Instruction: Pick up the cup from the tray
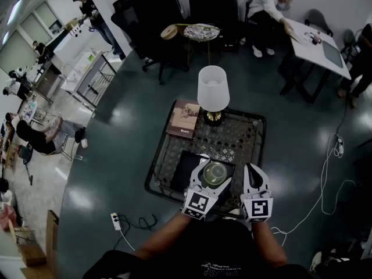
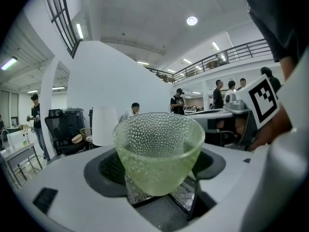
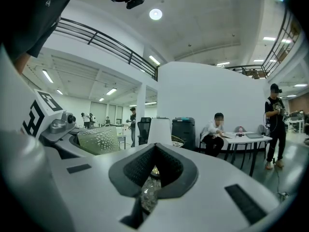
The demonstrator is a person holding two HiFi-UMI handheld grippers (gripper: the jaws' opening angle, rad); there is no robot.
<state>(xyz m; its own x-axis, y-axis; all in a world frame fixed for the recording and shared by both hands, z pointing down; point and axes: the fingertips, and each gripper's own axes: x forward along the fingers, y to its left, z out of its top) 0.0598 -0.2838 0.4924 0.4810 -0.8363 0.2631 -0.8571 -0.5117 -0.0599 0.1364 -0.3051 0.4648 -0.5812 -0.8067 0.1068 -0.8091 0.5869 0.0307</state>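
A pale green glass cup (image 2: pixel 158 149) with a bumpy surface stands upright between the dark pads of my left gripper (image 2: pixel 159 180), which is shut on its lower half. In the head view the cup (image 1: pixel 214 173) and left gripper (image 1: pixel 213 178) are over the black tray (image 1: pixel 185 163) at the front of the low table. My right gripper (image 1: pixel 256 182) hovers just right of the cup, off the tray. Its pads (image 3: pixel 170 167) are closed together with nothing between them. The cup (image 3: pixel 99 140) also shows at the left of the right gripper view.
The low table (image 1: pixel 256 133) has a patterned top and a dark frame. A white-shaded lamp (image 1: pixel 213 89) stands at its far edge, with a book (image 1: pixel 184 119) to the lamp's left. Cables and a power strip (image 1: pixel 115 221) lie on the floor. People sit and stand around the room's edges.
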